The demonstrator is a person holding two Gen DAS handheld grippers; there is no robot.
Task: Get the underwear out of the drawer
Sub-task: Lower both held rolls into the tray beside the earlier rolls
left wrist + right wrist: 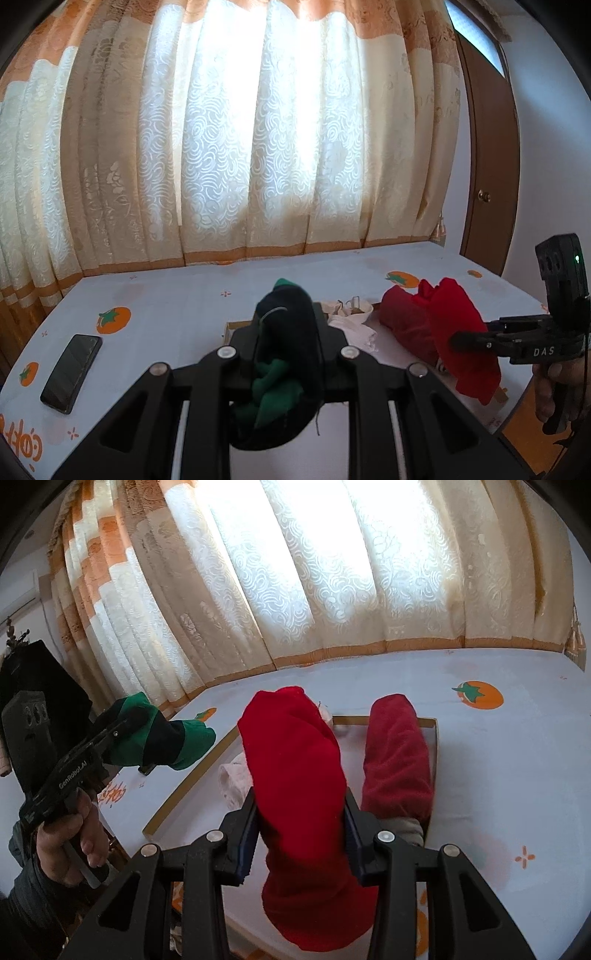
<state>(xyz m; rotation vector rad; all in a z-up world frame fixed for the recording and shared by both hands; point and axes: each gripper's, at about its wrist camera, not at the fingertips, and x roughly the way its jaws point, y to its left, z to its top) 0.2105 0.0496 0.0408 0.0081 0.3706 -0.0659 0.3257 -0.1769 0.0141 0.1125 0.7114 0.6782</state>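
Note:
My left gripper [286, 328] is shut on green and black underwear [284, 354], held up above the bed; it also shows in the right wrist view [162, 738]. My right gripper [301, 812] is shut on bright red underwear [299, 775], held above the shallow wooden drawer [435, 746] that lies on the bed; the red piece also shows in the left wrist view [461, 332]. A dark red garment [399, 753] and a pale pink one [234, 779] lie in the drawer.
The bed sheet [177, 295] is white with orange fruit prints. A black phone [72, 373] lies on it at the left. Patterned curtains [258, 129] hang behind the bed. A brown door [487, 147] stands at the right.

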